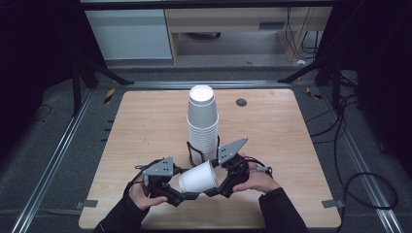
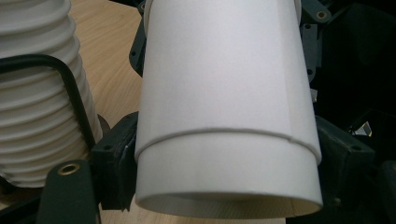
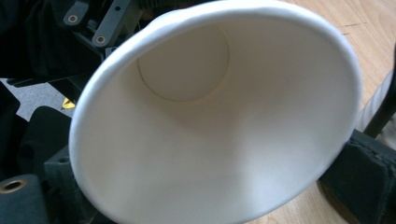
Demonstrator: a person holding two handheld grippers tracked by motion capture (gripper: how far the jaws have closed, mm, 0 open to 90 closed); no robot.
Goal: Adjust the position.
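White paper cup (image 1: 197, 177) lying sideways, clamped between both jaw pairs – left gripper (image 1: 187, 196) and right gripper (image 1: 214, 191) – just before tall stack of upturned white cups (image 1: 202, 121) on wooden table (image 1: 145, 126)

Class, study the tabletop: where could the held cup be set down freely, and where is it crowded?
Bare wood lies left of the cup stack to the table edge, and right of it, below the small dark hole. Crowded: near centre, where both grippers hold the cup.

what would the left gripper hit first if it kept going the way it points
The left gripper points right, at the right gripper. The paper cup sits between them, so it would likely push the cup into that gripper.
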